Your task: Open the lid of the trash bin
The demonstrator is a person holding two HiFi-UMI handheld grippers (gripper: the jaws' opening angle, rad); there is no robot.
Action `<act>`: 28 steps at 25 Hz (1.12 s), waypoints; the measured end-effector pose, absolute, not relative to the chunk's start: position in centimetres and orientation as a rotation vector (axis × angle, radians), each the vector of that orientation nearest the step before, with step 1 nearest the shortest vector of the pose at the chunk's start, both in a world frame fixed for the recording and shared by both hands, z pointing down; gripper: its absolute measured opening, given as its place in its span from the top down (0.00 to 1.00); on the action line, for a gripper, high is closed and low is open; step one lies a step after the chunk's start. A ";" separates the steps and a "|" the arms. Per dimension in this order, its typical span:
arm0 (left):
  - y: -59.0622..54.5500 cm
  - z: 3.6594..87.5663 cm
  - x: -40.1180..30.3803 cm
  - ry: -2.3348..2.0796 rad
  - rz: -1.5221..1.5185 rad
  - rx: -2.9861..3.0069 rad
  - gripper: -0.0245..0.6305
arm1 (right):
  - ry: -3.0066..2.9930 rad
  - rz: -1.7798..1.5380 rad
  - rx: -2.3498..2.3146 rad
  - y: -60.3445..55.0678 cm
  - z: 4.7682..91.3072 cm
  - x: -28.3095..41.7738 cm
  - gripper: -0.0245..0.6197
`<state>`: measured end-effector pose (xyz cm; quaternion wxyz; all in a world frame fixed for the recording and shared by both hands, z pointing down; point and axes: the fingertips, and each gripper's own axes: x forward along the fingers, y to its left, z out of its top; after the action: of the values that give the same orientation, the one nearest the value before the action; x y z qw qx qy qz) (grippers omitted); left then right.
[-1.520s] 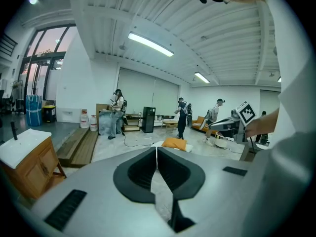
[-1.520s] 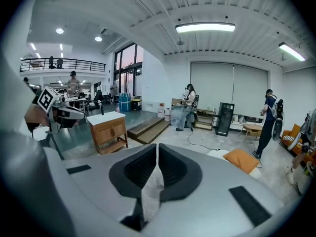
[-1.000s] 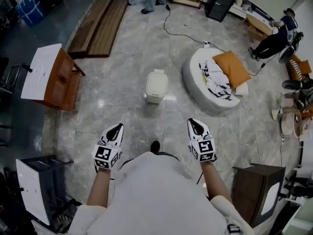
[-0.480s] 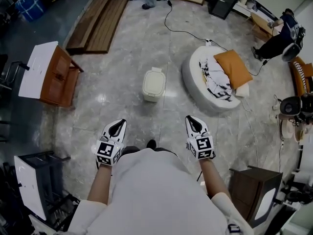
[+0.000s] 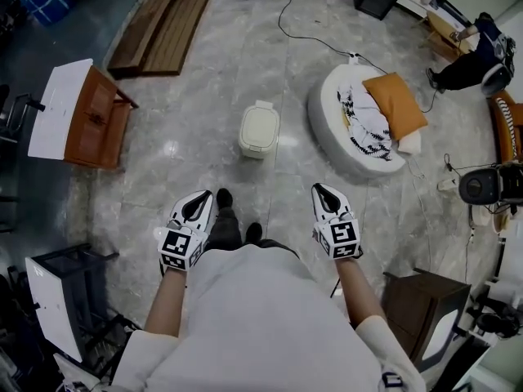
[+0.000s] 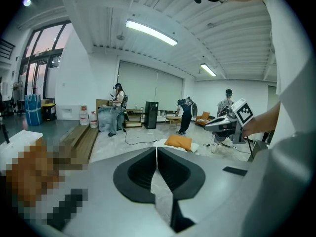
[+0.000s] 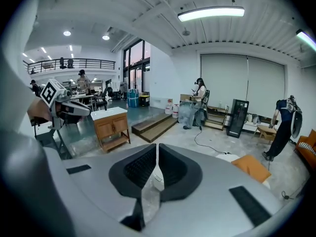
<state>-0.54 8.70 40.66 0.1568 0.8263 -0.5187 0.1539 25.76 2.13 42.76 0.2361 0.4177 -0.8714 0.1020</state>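
Note:
A small cream trash bin with its lid down stands on the marble floor ahead of me. A sliver of the same bin shows between the jaws in the right gripper view. My left gripper is held at waist height, well short of the bin, jaws together and empty. My right gripper hangs level with it on the other side, also shut with nothing in it. In the left gripper view the left gripper points across the room. My feet show between the two grippers.
A round white floor bed with an orange cushion lies right of the bin, a cable trailing to it. A wooden cabinet stands left, wooden planks far left, a dark cabinet at near right. People are at the room's edge.
I have stepped forward: the bin sits a little nearer and one foot now shows ahead of my body. Both grippers stay shut and level.

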 end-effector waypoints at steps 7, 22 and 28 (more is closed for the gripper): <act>5.5 41.9 -1.9 -1.421 0.472 2.390 0.93 | -2.334 0.293 1.146 0.5 43.5 24.6 0.91; -1.9 46.1 -6.6 -1.235 0.578 2.441 0.93 | -2.214 0.345 1.127 -4.8 46.4 19.5 0.91; -3.7 48.5 -7.3 -1.128 0.619 2.456 0.93 | -2.180 0.353 1.103 -6.9 48.5 16.7 0.91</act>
<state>-7.30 -3.69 48.53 0.1835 0.8707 -0.4000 0.2195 16.68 -6.95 48.55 0.3304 0.4218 -0.8335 0.1350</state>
